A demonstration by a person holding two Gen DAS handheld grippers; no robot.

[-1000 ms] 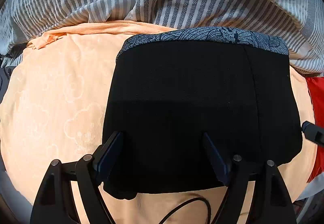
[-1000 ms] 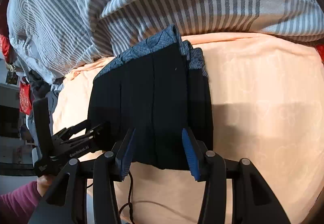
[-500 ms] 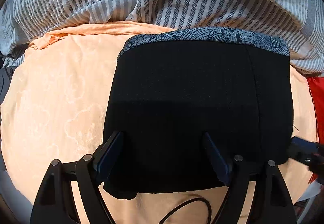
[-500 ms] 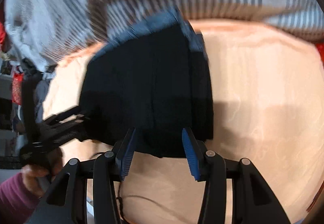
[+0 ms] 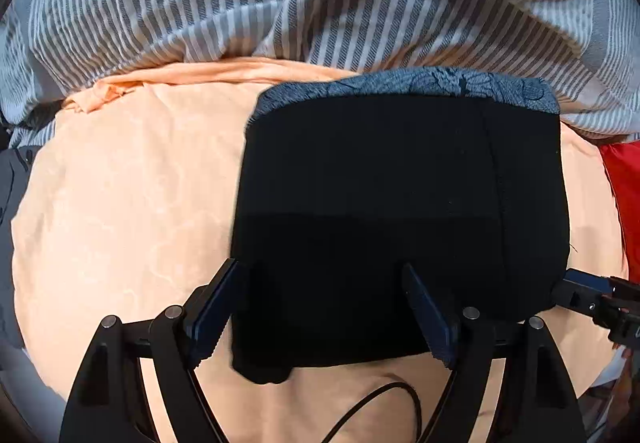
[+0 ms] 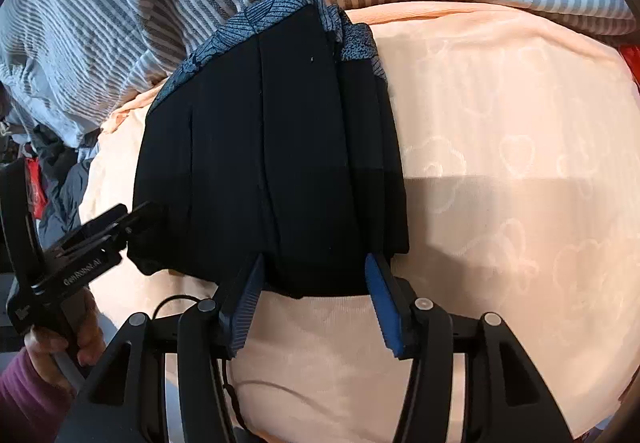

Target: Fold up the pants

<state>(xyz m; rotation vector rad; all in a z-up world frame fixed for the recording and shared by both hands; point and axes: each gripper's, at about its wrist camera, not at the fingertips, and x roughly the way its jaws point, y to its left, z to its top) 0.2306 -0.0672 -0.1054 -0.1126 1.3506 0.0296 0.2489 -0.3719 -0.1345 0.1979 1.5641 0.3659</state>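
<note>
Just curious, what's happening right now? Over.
Left gripper open, right gripper open, both at black pants. Pants folded on peach sheet. Nothing blocking.

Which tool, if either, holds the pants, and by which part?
Neither. The left tool and the right tool both stand open at the near edge of the folded black pants, gripping nothing.
</note>
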